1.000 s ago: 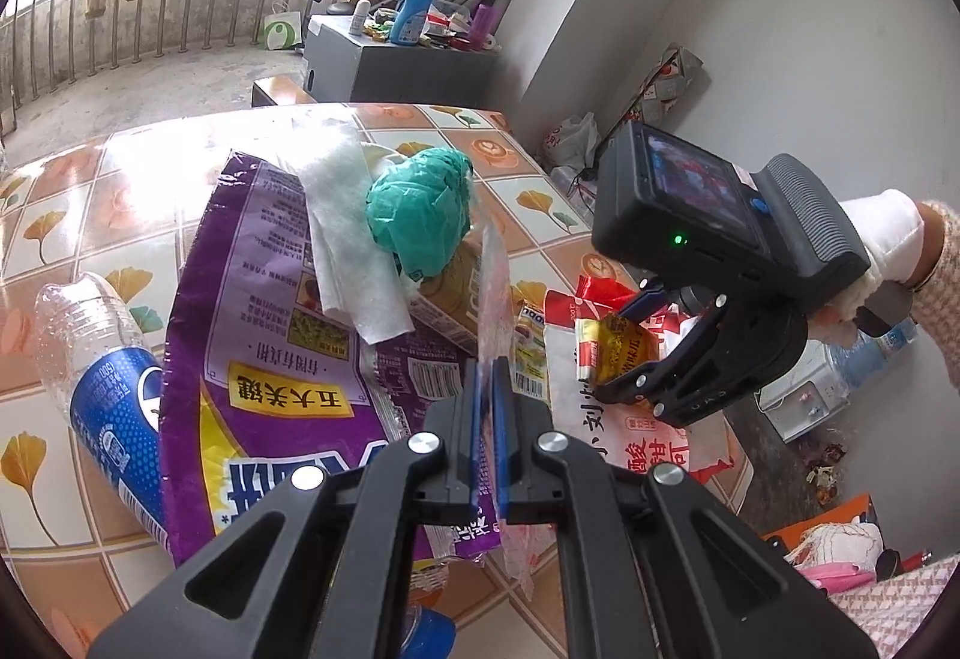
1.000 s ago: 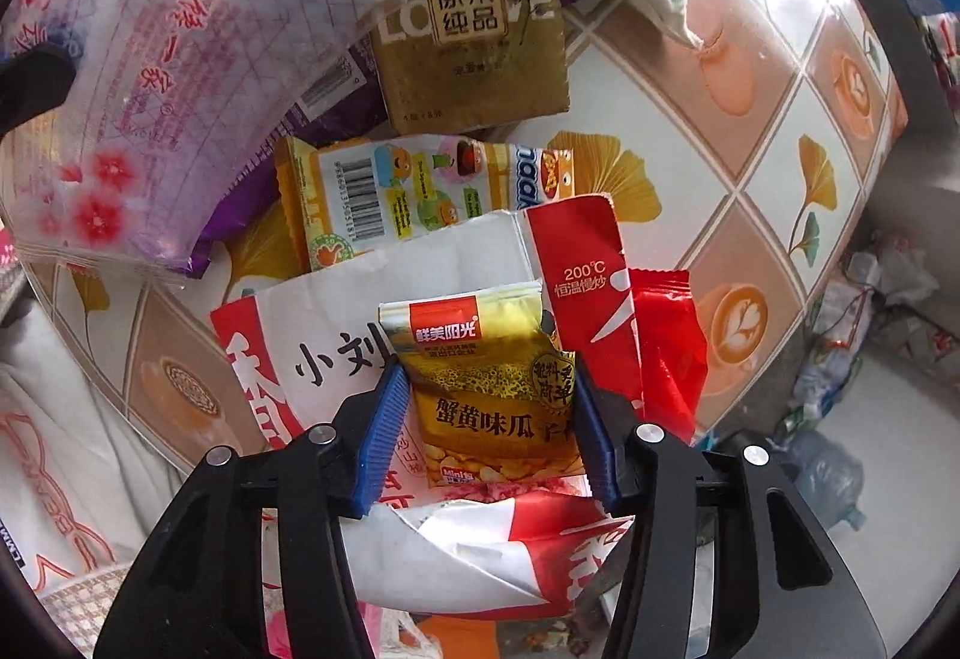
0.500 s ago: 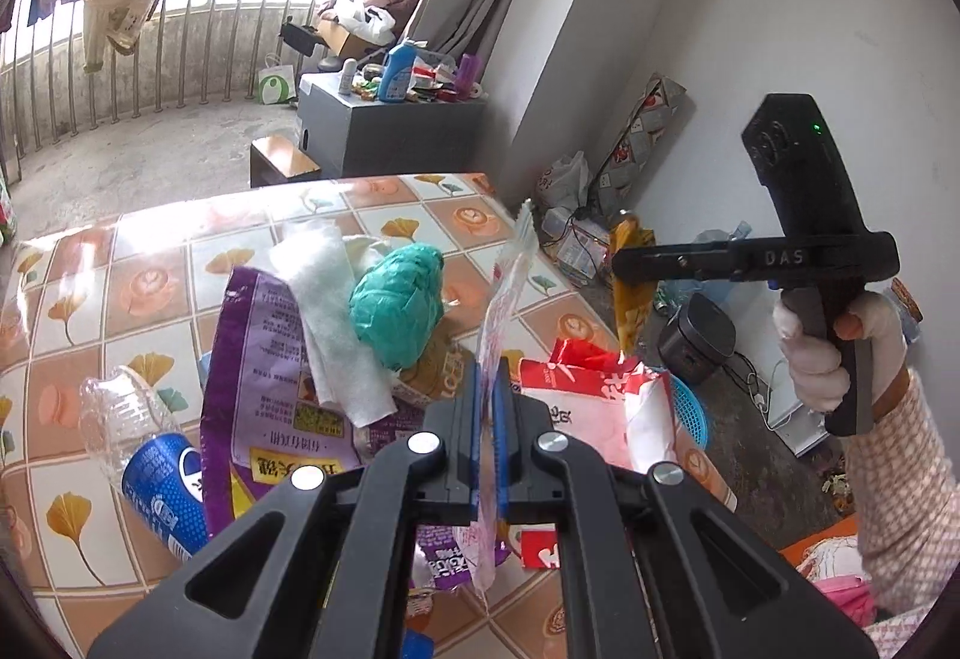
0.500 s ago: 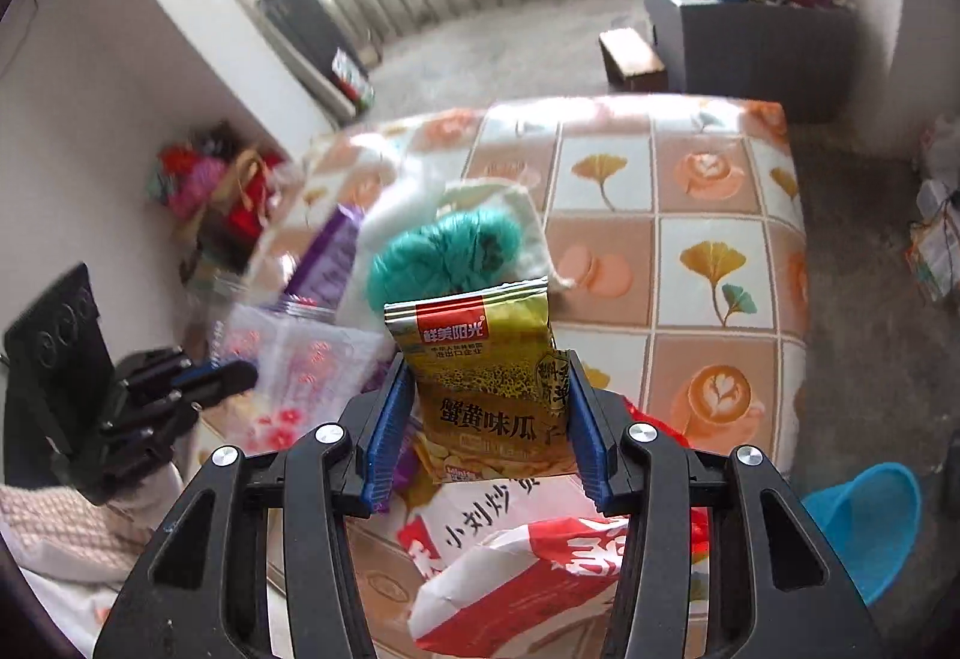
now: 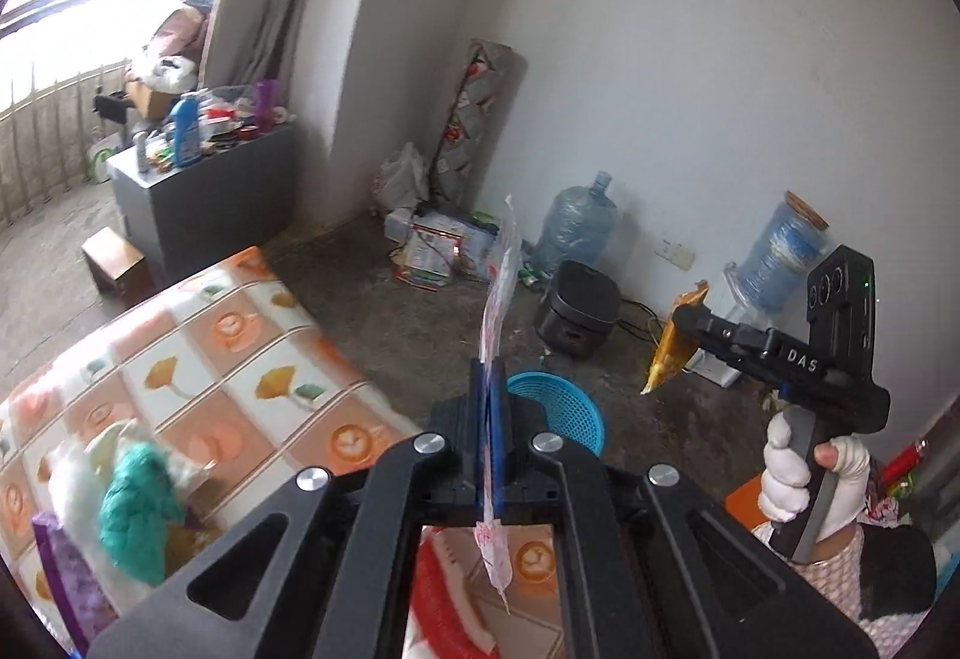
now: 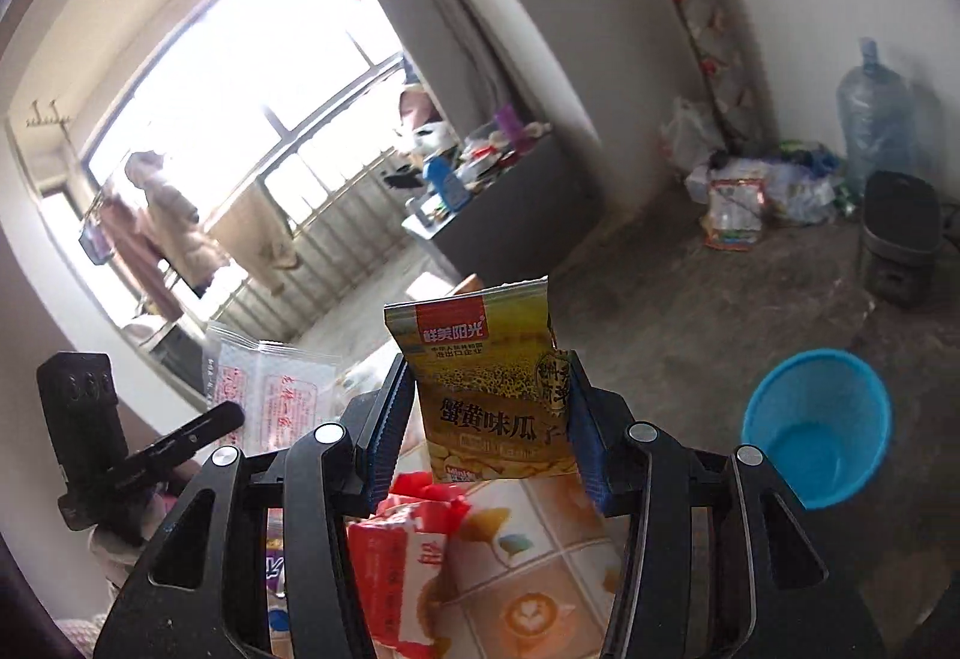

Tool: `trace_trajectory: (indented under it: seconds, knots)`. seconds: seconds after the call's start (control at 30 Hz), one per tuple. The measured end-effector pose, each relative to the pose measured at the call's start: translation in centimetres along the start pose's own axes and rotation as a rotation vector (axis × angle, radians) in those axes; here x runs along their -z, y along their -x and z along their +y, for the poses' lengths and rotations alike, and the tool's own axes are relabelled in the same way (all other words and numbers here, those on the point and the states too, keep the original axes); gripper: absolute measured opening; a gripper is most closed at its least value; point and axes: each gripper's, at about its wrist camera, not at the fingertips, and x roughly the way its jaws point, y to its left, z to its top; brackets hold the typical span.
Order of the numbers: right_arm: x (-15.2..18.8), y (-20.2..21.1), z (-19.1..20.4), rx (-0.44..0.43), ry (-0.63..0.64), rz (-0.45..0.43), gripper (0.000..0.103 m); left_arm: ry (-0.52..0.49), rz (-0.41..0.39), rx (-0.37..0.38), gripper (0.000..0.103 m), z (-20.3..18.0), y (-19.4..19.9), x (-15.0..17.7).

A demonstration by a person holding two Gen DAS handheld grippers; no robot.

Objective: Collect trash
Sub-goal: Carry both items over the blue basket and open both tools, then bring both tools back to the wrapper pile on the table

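while both hands tilt down, left tongs (image 5: pixel 491 422) pinch clear bag (image 5: pixel 498 299), right tongs (image 6: pixel 489 419) clamp yellow pkt (image 6: pixel 489 389).

Your black tongs (image 5: pixel 491 419) with blue pads and silver screws, "DAS" lettering, your white glove (image 5: pixel 807 479), pink checked sleeve (image 5: pixel 840 587)

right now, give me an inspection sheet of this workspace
surface: table with a tiled leaf and coffee pattern cloth
job's things: clear bag and yellow snack packet lifted; blue bin on the floor, looks empty
clutter: teal wad, purple bag, red wrappers on the table
grippers: left gripper shut on the clear bag; right gripper shut on the yellow snack packet
cables: black cord on the floor behind the black pot
surroundings: water jug, grey cabinet, window
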Motion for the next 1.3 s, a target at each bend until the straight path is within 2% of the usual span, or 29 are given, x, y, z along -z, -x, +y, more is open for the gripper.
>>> trace_trajectory:
  seconds: [0.13,0.23,0.3,0.53,0.63,0.67,0.7,0.73,0.8,0.93,1.13,1.3]
  knots:
    - [1.1,-0.4,-5.4,0.115,-0.113,-0.017,0.046,-0.095,0.119,0.071,0.001,-5.4,-7.9,-2.8]
    - [1.9,-1.6,-9.7,0.222,-0.19,-0.012,0.046,-0.149,0.226,0.091,0.001,-9.0,-14.8,-3.3]
    - [2.5,-2.8,-12.7,0.248,-0.258,-0.004,0.046,-0.17,0.295,0.096,0.001,-10.8,-19.6,-3.1]
    - [4.1,-6.8,-23.0,0.343,-0.469,0.038,0.048,-0.176,0.476,0.105,0.001,-14.4,-35.1,-1.0]
    - [4.7,-8.5,-26.0,0.363,-0.521,0.051,0.05,-0.173,0.516,0.096,0.001,-14.7,-40.6,0.2]
    - [4.9,-8.7,-26.8,0.364,-0.541,0.055,0.054,-0.168,0.526,0.08,0.002,-14.7,-42.3,0.6]
    - [5.2,-9.2,-27.7,0.372,-0.563,0.06,0.058,-0.152,0.535,0.06,0.007,-14.5,-43.9,0.9]
    - [5.5,-10.0,-28.5,0.386,-0.576,0.069,0.064,-0.129,0.548,0.044,0.021,-14.2,-45.3,1.3]
    - [6.1,-11.2,-29.9,0.413,-0.592,0.102,0.067,-0.081,0.562,0.018,0.034,-13.5,-47.1,2.1]
    - [7.8,-12.5,-31.6,0.431,-0.628,0.158,0.067,-0.023,0.597,0.002,0.037,-12.4,-48.0,2.9]
    - [8.3,-11.5,-31.1,0.434,-0.617,0.105,0.067,-0.058,0.55,0.019,0.045,-11.8,-45.7,1.7]
    - [6.5,-9.9,-28.8,0.452,-0.534,0.018,0.067,-0.075,0.464,0.061,0.051,-11.7,-40.7,-1.1]
